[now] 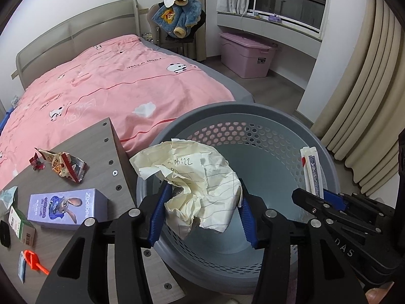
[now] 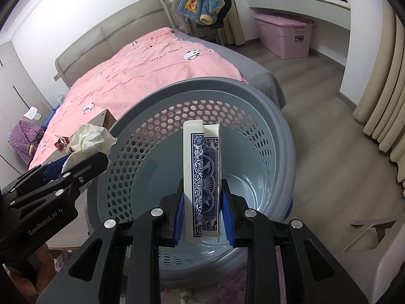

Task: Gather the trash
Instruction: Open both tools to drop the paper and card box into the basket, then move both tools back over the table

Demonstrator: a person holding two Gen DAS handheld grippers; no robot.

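Left claw [image 1: 202, 210] grips a crumpled sheet of lined paper [image 1: 195, 182] between its blue pads, held over the left side of the grey perforated basket [image 1: 253, 131]. Right claw [image 2: 203, 217] is clamped on a flattened playing-card box [image 2: 202, 174], blue back pattern, standing upright over the basket's middle. No trash visible on the part of the basket's bottom that shows. Basket sits against the worktop [image 1: 101, 147] edge, with the pink bed [image 1: 114, 83] behind it.

On the worktop, left of the basket: torn snack wrapper [image 1: 67, 164] at the far side, purple Zootopia box [image 1: 67, 207] nearer, green-and-white carton [image 1: 21, 225] left of that, orange plastic strip [image 1: 35, 261] at the near left. All lie apart from the basket.

Pink storage bin [image 1: 245, 55] stands on the floor well beyond the basket, under the window ledge.
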